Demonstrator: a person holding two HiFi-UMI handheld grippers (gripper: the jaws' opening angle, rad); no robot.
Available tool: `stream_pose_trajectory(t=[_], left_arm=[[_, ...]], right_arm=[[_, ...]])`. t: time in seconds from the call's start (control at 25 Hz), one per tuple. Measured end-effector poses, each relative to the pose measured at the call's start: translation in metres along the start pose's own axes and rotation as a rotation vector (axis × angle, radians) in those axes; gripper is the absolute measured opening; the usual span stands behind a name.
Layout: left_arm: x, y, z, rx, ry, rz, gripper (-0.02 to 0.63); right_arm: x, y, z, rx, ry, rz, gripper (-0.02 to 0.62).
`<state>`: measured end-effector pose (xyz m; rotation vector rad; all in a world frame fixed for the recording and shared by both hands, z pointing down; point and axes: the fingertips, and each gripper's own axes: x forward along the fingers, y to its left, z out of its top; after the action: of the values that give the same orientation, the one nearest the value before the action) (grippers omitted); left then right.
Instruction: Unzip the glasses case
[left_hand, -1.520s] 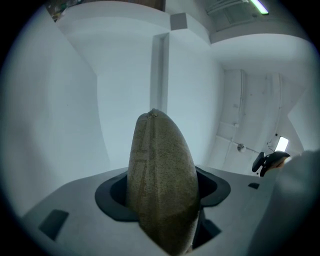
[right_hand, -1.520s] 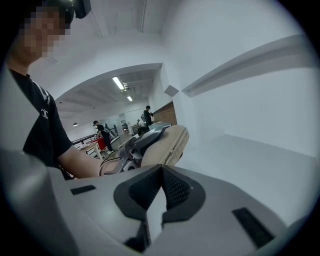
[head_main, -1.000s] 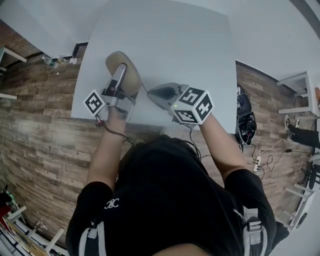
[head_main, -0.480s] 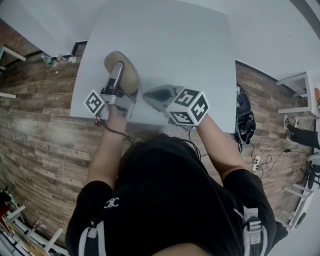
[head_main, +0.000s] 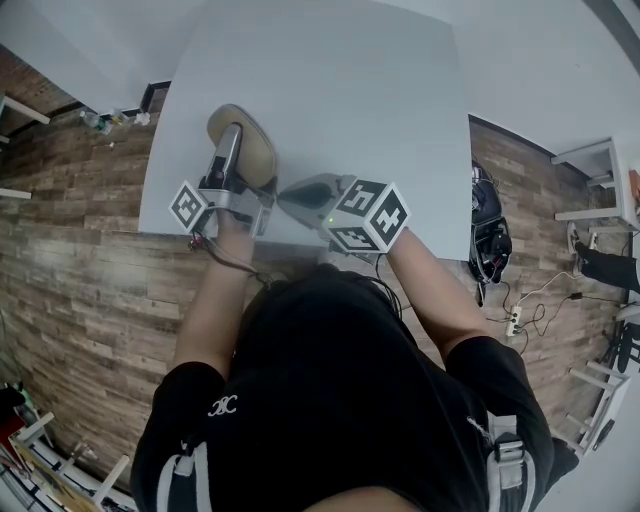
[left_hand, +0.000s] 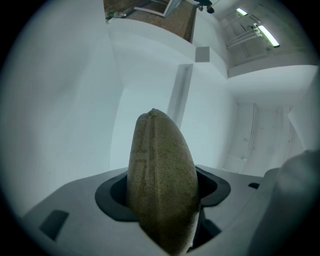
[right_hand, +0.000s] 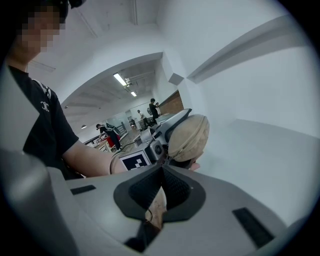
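The tan fabric glasses case (head_main: 256, 148) is lifted over the near left part of the white table (head_main: 350, 90). My left gripper (head_main: 231, 140) is shut on it. In the left gripper view the case (left_hand: 162, 165) stands upright between the jaws with its zipper seam on the left side. My right gripper (head_main: 284, 196) sits just right of the case, shut on the tan zipper pull tab (right_hand: 156, 206). In the right gripper view the case (right_hand: 192, 135) shows ahead, beside the left gripper's marker cube.
Wood floor surrounds the table. A black bag (head_main: 490, 240) and a power strip with cables (head_main: 515, 322) lie on the floor to the right. White tables stand at the far right (head_main: 595, 185). People stand in the background (right_hand: 152, 107).
My right gripper has shifted a little to the left, toward the left gripper, still shut on the pull tab. The left gripper has rolled slightly with the case.
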<state>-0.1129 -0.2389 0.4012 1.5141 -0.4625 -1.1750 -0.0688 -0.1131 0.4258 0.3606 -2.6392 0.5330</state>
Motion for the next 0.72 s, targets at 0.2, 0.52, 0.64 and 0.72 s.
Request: stream_pose_trajectory(t=[0.2, 0.52, 0.64, 0.72], left_arm=[[0.002, -0.005, -0.009, 0.024, 0.029, -0.009, 0.302], [0.004, -0.009, -0.019, 0.004, 0.089, -0.026, 0.302], [0.006, -0.009, -0.027, -0.012, 0.129, -0.029, 0.302], [0.004, -0.008, -0.029, -0.027, 0.140, -0.031, 0.302]], right_arm=[[0.005, 0.011, -0.006, -0.010, 0.024, 0.029, 0.017], [0.008, 0.020, -0.008, -0.033, 0.068, 0.095, 0.018], [0.007, 0.023, -0.011, -0.053, 0.105, 0.139, 0.018], [0.008, 0.026, -0.013, -0.062, 0.123, 0.166, 0.017]])
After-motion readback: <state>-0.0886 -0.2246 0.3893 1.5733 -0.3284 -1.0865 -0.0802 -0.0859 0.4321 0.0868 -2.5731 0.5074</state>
